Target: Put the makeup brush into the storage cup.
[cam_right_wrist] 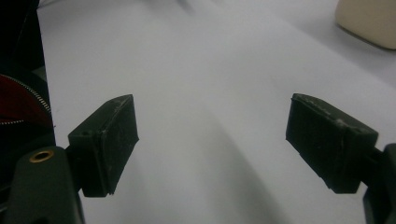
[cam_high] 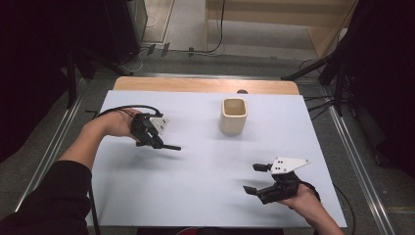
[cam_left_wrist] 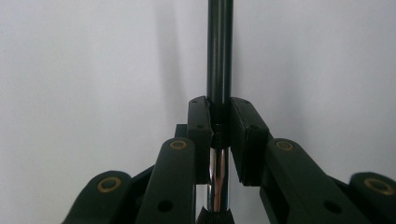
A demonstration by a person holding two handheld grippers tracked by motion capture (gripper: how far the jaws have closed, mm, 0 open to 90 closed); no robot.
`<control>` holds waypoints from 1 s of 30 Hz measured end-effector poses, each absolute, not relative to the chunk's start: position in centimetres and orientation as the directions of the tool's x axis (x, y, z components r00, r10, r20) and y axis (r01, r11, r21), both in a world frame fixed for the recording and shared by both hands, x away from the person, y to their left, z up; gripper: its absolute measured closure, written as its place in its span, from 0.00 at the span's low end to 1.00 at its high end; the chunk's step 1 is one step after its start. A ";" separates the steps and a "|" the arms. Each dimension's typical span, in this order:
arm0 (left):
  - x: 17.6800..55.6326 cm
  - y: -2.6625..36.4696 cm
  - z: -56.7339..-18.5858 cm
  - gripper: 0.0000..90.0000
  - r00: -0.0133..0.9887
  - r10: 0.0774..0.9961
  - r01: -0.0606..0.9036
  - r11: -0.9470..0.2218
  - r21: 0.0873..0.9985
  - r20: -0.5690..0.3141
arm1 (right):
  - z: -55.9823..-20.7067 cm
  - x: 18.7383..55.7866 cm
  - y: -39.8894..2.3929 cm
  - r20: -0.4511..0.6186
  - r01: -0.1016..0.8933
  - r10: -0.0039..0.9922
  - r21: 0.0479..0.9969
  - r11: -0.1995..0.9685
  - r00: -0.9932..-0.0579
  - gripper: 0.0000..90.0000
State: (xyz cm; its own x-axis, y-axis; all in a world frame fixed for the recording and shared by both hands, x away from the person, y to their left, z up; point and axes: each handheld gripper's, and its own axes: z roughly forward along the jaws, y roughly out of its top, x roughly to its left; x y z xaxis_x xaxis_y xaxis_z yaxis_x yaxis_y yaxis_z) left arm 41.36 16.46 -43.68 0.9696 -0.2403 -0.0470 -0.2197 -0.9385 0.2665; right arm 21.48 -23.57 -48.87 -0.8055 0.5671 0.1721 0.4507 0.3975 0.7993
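My left gripper (cam_high: 157, 143) hovers over the left part of the white table (cam_high: 195, 186), shut on a thin black pen (cam_high: 171, 147) whose end sticks out to the right. In the left gripper view the pads of my left gripper (cam_left_wrist: 219, 106) clamp the pen (cam_left_wrist: 219, 46) where its black shaft meets a chrome section, and the shaft runs straight ahead. My right gripper (cam_high: 252, 178) rests low at the front right, open, with nothing between its fingers. In the right gripper view its pads (cam_right_wrist: 105, 140) stand wide apart over bare table (cam_right_wrist: 210, 116).
A cream square cup (cam_high: 233, 116) stands upright at the back centre of the table, its corner also at the top right of the right gripper view (cam_right_wrist: 369, 21). A wooden strip (cam_high: 205, 85) lines the far edge. Metal rails and dark stands flank the table.
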 end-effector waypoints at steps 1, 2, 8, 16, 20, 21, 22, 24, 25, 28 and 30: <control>41.3 16.5 -43.4 0.88 0.974 -0.222 -0.201 -0.938 0.283 -0.043 | -48.9 21.5 -23.6 0.172 0.451 0.567 0.799 0.398 -0.806 0.20; 41.3 16.5 -43.3 0.88 0.975 -0.215 -0.190 -0.938 0.291 -0.055 | -48.9 21.5 -23.6 0.171 0.449 0.566 0.800 0.397 -0.806 0.20; 41.1 16.8 -43.1 0.88 0.985 -0.072 -0.018 -0.945 0.327 -0.154 | -48.8 21.4 -23.6 0.171 0.448 0.566 0.801 0.396 -0.806 0.20; 40.7 17.9 -43.4 0.88 0.982 0.035 0.103 -0.925 0.366 -0.187 | -48.8 21.4 -23.6 0.174 0.451 0.568 0.802 0.393 -0.805 0.20; 40.5 18.3 -43.8 0.88 0.975 0.096 0.166 -0.917 0.362 -0.202 | -48.8 21.4 -23.6 0.172 0.450 0.568 0.801 0.395 -0.805 0.20; 40.4 18.4 -43.8 0.88 0.975 0.112 0.178 -0.911 0.372 -0.192 | -48.8 21.4 -23.6 0.172 0.450 0.568 0.801 0.394 -0.805 0.20; 40.3 18.5 -43.7 0.88 0.972 0.124 0.195 -0.902 0.386 -0.200 | -48.8 21.4 -23.6 0.173 0.450 0.568 0.801 0.394 -0.804 0.20; 40.2 18.7 -43.5 0.88 0.967 0.144 0.219 -0.888 0.403 -0.208 | -48.8 21.4 -23.6 0.174 0.452 0.569 0.801 0.393 -0.804 0.20; 40.1 18.7 -43.4 0.88 0.964 0.151 0.230 -0.883 0.409 -0.217 | -48.8 21.4 -23.6 0.173 0.451 0.569 0.801 0.393 -0.804 0.20; 39.4 18.6 -43.0 0.88 0.967 0.138 0.221 -0.871 0.438 -0.213 | -48.8 21.4 -23.6 0.174 0.451 0.568 0.802 0.393 -0.804 0.20; 38.8 18.5 -42.7 0.88 0.968 0.149 0.226 -0.866 0.446 -0.201 | -48.8 21.4 -23.6 0.176 0.452 0.568 0.802 0.391 -0.804 0.20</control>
